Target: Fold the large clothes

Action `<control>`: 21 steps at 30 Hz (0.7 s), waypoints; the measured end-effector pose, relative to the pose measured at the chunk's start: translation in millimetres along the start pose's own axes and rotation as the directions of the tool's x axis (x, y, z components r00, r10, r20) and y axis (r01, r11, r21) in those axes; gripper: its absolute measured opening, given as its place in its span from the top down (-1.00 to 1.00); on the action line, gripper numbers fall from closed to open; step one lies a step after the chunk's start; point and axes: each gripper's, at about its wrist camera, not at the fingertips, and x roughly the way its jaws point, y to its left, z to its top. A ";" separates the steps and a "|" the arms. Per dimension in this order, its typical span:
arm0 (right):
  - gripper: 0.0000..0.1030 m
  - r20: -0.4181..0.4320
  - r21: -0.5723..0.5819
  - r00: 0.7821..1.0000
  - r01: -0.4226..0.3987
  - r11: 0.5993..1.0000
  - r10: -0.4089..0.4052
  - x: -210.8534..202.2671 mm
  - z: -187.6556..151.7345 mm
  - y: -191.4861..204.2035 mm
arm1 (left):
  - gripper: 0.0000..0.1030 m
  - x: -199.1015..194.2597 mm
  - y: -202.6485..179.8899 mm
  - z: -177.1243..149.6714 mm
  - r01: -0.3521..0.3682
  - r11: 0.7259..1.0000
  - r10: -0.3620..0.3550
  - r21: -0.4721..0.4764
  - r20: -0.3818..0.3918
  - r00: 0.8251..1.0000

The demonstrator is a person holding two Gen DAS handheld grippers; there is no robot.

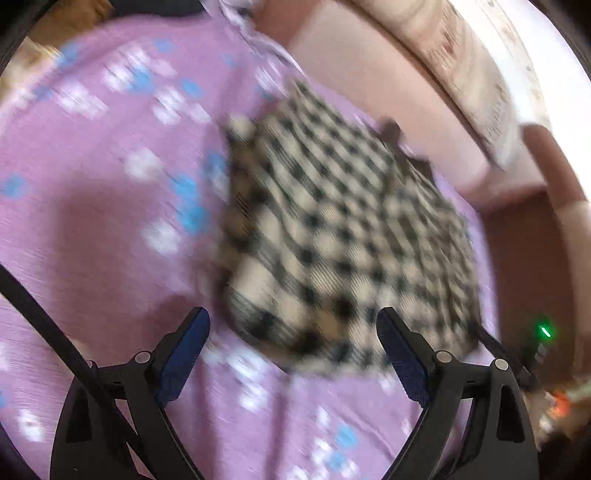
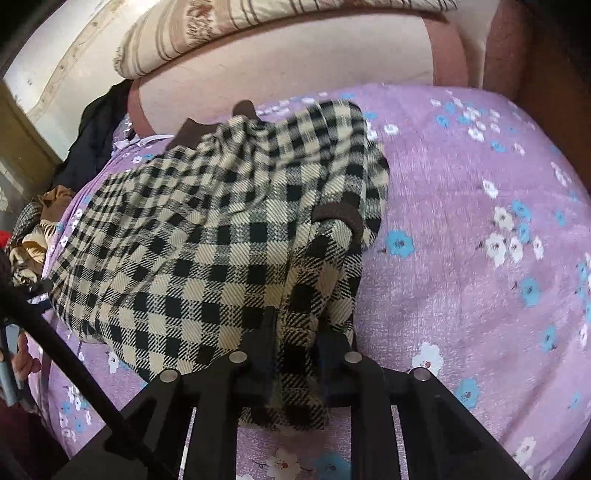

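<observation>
Checked garment [image 2: 207, 236] in black and cream, lying part-folded on a bed covered by a lilac floral sheet [image 2: 480, 177]; no container is visible in either view, the sheet alone bearing the cloth. Right gripper [image 2: 295, 332]: jaws drawn narrow and pinching a bunched fold at the garment's near edge, cloth spilling between and below the fingers. Left gripper [image 1: 293, 328]: jaws spread wide, blue-padded fingers [image 1: 184, 354] hovering just above the near corner of the same garment [image 1: 332, 229], nothing between them; this view is blurred. A brown cuff [image 2: 343, 218] curls on top of the cloth near its right edge, and brown trim shows at the far edge by the pink headboard [image 2: 295, 62]. To the right of the garment in the right wrist view the sheet lies bare and broad up to the bed's edge; to the left the garment reaches close to the mattress edge, beyond which sits a heap of other clothes [image 2: 33, 236]. A striped pillow [image 2: 221, 29] rests above the headboard.
</observation>
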 end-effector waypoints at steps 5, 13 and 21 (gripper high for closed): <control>0.67 0.021 0.018 1.000 -0.005 1.000 0.004 -2.9 -5.2 1.6 | -0.76 -6.5 11.6 7.1 -0.025 0.998 0.030 -0.056 0.092 0.995; 0.64 0.012 0.071 0.999 -0.045 0.996 0.044 0.1 -7.1 -8.4 | -0.76 12.2 -7.5 11.5 0.153 0.986 -0.153 0.062 -0.005 0.988; 0.57 0.018 0.046 0.999 -0.041 0.998 0.040 -8.0 -6.1 -10.6 | -0.76 -13.1 -31.8 -42.7 0.272 0.916 -0.223 0.295 -0.188 0.956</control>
